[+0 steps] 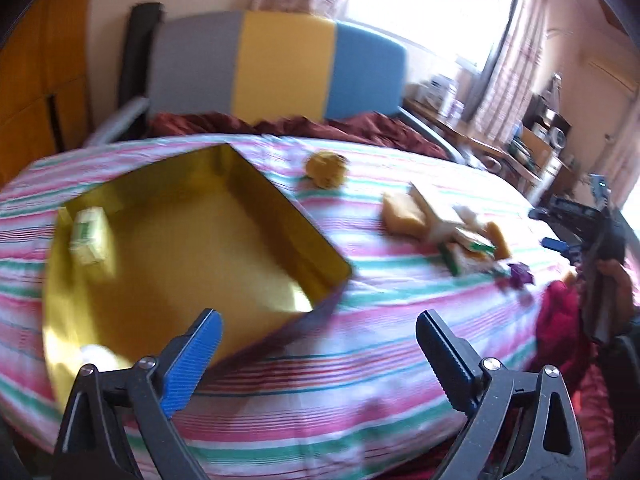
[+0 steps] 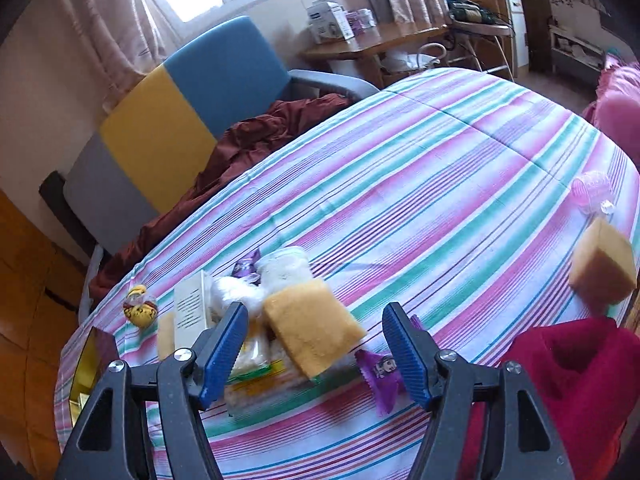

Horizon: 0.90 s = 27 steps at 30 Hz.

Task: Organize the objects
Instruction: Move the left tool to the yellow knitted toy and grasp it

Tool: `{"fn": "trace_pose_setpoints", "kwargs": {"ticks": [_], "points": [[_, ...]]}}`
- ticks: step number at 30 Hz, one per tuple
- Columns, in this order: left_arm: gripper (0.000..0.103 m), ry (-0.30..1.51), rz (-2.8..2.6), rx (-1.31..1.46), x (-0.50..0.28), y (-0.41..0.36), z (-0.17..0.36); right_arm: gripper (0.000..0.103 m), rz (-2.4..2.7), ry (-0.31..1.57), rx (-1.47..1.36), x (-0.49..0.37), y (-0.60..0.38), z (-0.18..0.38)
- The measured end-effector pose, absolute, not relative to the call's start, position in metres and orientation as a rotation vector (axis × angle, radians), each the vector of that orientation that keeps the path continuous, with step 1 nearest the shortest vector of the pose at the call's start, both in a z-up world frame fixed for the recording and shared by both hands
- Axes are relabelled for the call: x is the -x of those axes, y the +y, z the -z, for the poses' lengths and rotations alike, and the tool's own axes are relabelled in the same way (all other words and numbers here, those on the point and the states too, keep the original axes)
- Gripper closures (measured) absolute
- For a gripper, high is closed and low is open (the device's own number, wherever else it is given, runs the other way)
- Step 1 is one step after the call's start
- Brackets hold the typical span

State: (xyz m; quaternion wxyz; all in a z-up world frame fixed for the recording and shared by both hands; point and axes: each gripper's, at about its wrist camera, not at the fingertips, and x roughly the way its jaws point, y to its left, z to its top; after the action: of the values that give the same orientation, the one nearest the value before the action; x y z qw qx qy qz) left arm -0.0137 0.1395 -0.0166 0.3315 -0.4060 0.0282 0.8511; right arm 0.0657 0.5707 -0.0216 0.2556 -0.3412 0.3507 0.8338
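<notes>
Both tongs are spread wide and hold nothing. The left tongs (image 1: 318, 354) hang at the bottom of the left wrist view, over the near corner of the gold tin (image 1: 304, 212), which lies open on the striped bedspread (image 1: 360, 380). The tin fills the left half of that frame. It holds a small green-and-white packet (image 1: 90, 236) at its upper left, and a pale object at its lower left rim is too blurred to name.

The right tongs (image 2: 316, 354) hang at the bottom centre of the right wrist view, directly over the heap of loose items. Nearest between the two sides is a yellow sponge (image 2: 314, 326), tilted on top of flat plastic-wrapped packets (image 2: 256, 360). A purple sachet (image 2: 382, 376) lies just beside the right-hand side of the tongs. A white carton (image 2: 194, 304) stands upright left of the heap, and a clear lidded tub (image 2: 286, 268) sits behind it. A second sponge (image 2: 604, 270) lies at the right edge, well apart. A small yellow toy (image 2: 140, 306) rests at the left, near the tin's corner.

Assessment: the sponge appears light, soft and compressible. It should be taken across its short faces, with allowance for it to squash. The wrapped packets look slippery and thin, so an edge grip is advised. The carton looks stiff and can be taken across its narrow sides. The bedspread is yielding, so pressing down may sink items.
</notes>
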Motion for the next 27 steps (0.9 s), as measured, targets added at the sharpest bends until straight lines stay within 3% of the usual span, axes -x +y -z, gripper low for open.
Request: {"fn": "trace_pose_setpoints", "kwargs": {"ticks": [4, 8, 16, 27], "points": [[0.006, 0.093, -2.161, 1.093, 0.012, 0.171, 0.024, 0.032, -2.276, 1.001, 0.868, -0.073, 0.575, 0.019], [0.016, 0.162, -2.130, 1.119, 0.010, 0.201, 0.032, 0.032, -2.316, 0.981, 0.858, -0.072, 0.569, 0.016], [0.016, 0.222, -2.074, 1.185, 0.016, 0.240, 0.046, 0.032, -2.358, 1.001, 0.851, -0.073, 0.568, 0.015], [0.022, 0.013, -2.099, 1.274, 0.081, 0.263, 0.013, 0.032, -2.346, 1.111, 0.845, -0.077, 0.579, 0.022]]}}
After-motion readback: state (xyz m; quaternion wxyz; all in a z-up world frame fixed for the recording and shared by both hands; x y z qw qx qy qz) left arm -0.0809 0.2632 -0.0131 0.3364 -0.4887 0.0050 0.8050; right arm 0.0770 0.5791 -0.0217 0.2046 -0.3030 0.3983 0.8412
